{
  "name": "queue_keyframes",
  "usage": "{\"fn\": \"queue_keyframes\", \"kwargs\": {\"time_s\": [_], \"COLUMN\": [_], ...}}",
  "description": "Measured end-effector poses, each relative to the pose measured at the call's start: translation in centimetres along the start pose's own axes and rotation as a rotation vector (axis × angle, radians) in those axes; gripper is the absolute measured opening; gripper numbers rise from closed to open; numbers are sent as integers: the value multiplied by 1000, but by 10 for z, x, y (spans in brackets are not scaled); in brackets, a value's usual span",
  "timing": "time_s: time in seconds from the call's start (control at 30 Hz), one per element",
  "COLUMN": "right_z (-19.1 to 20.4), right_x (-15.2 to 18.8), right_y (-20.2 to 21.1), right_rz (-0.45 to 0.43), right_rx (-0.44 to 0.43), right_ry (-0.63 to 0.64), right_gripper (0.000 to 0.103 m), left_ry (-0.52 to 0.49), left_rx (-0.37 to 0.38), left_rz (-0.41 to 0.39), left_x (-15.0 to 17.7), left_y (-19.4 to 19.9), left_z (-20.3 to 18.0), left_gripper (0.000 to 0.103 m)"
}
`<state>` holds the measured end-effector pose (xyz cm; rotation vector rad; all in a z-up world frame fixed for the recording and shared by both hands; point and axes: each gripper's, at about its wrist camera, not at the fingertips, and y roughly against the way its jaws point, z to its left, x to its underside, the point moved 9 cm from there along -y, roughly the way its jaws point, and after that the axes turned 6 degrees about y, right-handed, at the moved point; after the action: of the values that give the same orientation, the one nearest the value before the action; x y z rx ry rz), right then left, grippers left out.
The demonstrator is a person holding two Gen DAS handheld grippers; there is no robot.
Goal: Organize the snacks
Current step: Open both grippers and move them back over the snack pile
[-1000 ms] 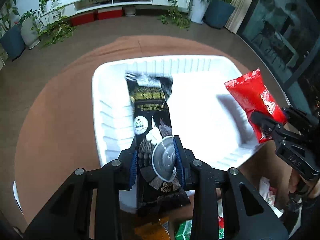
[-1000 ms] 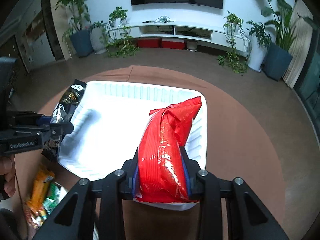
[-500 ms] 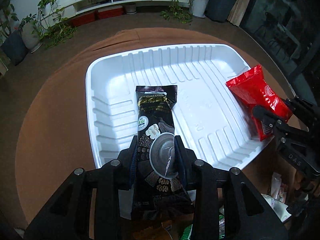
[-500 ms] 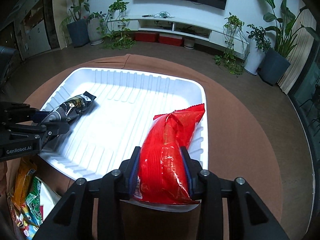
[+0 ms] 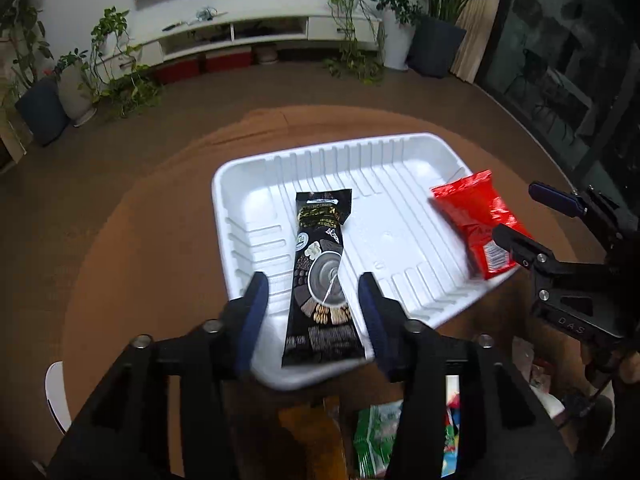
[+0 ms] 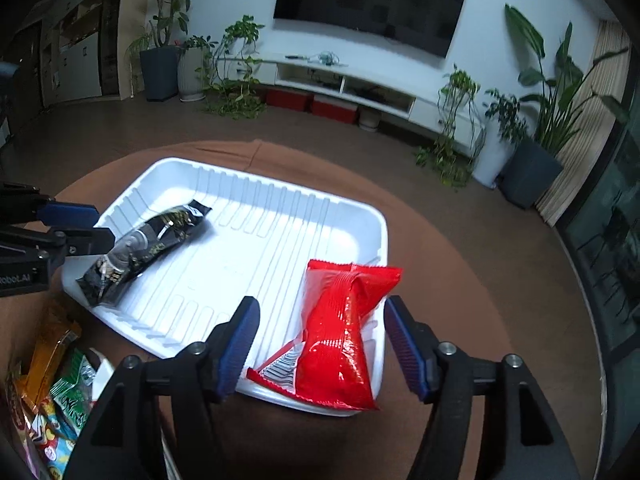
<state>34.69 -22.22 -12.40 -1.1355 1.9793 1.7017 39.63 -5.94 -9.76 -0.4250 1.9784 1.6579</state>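
A brown round table (image 5: 132, 248) is seen under a white ribbed tray (image 5: 400, 160), with potted plants (image 6: 160, 40) and a low white cabinet (image 6: 400, 96) set along the far wall of the room. Towards the left end of the tray a long black snack packet (image 5: 322, 276) is laid flat, its near end resting over the tray's near rim. The left gripper (image 5: 316, 300) is held just above that near end; its jaws have just been opening and are now spread to a moderate gap, so the packet is framed between the blue pads (image 5: 252, 308) but is pressed by neither. At the right end of the tray a red snack bag (image 6: 340, 336) is laid, its near end lapped over the rim. The right gripper (image 6: 320, 344) is placed around the bag's near half; its jaws have also just been opening and are now set wide, with clear space left on both sides of the bag. Near the left edge of the right wrist view, a heap of further snack packets (image 6: 52, 376) in orange and green is glimpsed beside the tray, possibly inside a white container, though that corner is too dark and crowded for this to be settled.
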Motion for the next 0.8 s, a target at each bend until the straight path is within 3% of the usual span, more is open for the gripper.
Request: {"fn": "queue_keyframes", "kwargs": {"time_s": [0.1, 0.17, 0.33, 0.53, 0.67, 0.8], "right_z": [0, 1, -4, 7, 21, 37], "right_x": [-3, -1, 17, 70, 112, 147], "right_y": [21, 37, 88, 144, 164, 177], "right_rz": [-34, -59, -126, -195, -170, -134], "right_rx": [14, 13, -41, -130, -200, -234], "right_ry": [21, 16, -75, -224, -354, -436], "right_gripper": [73, 76, 84, 92, 93, 93], "left_ry": [25, 46, 96, 201, 287, 363], "left_rx": [18, 36, 80, 125, 119, 100], "left_rz": [-32, -66, -111, -99, -55, -11], "left_x": [9, 17, 55, 127, 185, 222], "left_y": [29, 48, 91, 127, 134, 132], "left_z": [10, 14, 26, 37, 43, 46], "left_gripper": [59, 73, 94, 95, 95, 95]}}
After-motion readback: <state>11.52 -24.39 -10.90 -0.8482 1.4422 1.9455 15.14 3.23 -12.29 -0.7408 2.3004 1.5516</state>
